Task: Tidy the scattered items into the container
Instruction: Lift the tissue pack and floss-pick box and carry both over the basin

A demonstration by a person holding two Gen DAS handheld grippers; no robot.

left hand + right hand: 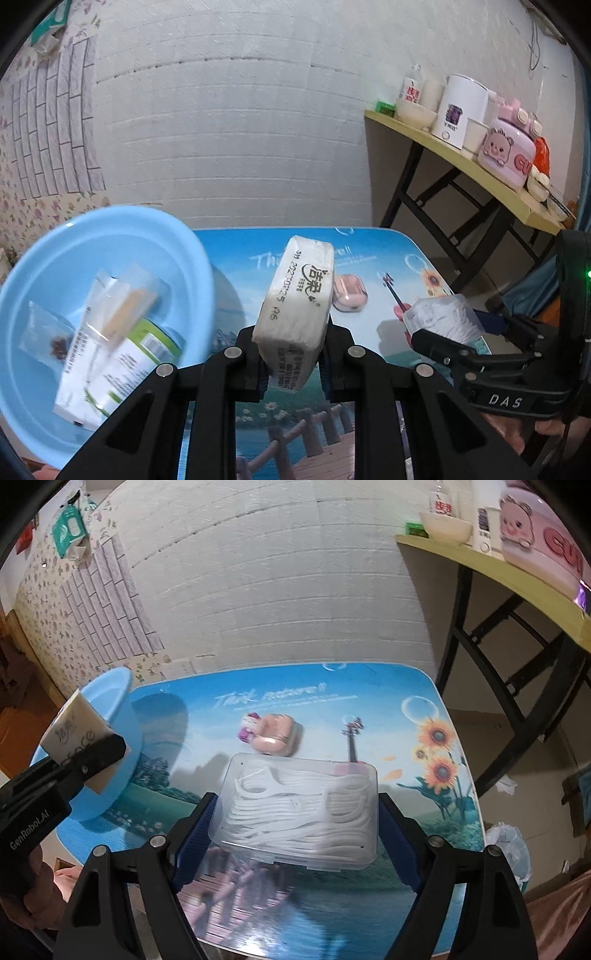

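My left gripper is shut on a white tissue pack and holds it above the table, just right of the light blue basin. The basin holds a green-and-white can, a white sachet and a small clear bag. My right gripper is shut on a clear box of white floss picks, lifted over the table. A pink earbud case lies on the table beyond it, also in the left wrist view.
The table has a printed blue landscape top. A yellow side table at the right carries cups, a bowl and a pink box. A white wall stands behind. A white bag lies on the floor at right.
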